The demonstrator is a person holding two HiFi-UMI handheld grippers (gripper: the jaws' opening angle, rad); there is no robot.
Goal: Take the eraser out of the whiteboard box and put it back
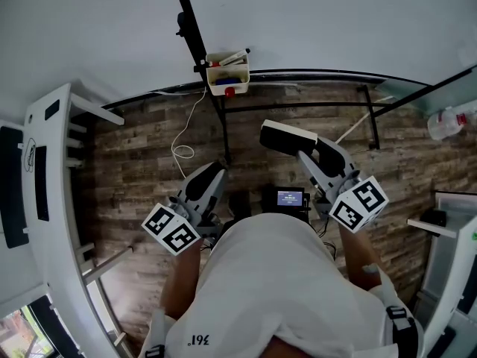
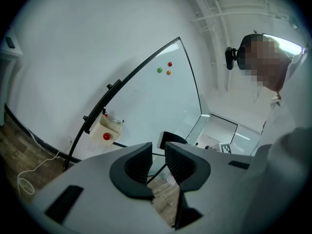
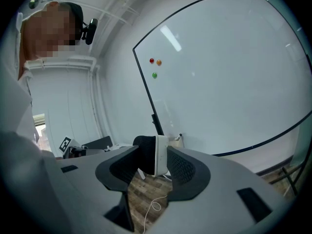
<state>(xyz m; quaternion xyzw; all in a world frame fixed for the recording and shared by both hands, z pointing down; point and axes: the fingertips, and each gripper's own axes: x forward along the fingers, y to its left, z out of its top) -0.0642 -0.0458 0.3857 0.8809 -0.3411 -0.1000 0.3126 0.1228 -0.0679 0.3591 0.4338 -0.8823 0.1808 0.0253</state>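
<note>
Item one, at far left of the head view, is a white slatted frame (image 1: pixel 46 200) standing on the wood-plank floor (image 1: pixel 141 148). Next we list the left gripper (image 1: pixel 212 171), with its marker cube (image 1: pixel 171 230) nearest the person. In its own view its jaws stand a narrow gap apart and nothing lies between them (image 2: pixel 158 152). Just beyond it a white cable (image 1: pixel 183 146) lies looped on the floor. Up and to the right, the whiteboard box (image 1: pixel 228 73) hangs on the black stand at the lower edge of the whiteboard (image 1: pixel 320 28). We see a red round piece (image 1: pixel 229 91) on the box's front and small items inside that we cannot identify. Right of centre comes the right gripper (image 1: pixel 304 149), clamped on the eraser (image 1: pixel 287 136). That gripper's own view shows the white back against one pad and the black felt against the other (image 3: pixel 158 157). The eraser is out of the box, well apart from it and over the floor. Below the eraser, a small lit screen (image 1: pixel 289 198) sits close to the person's body. Farthest right, a pale bottle (image 1: pixel 450 122) lies at the edge of the view.
</note>
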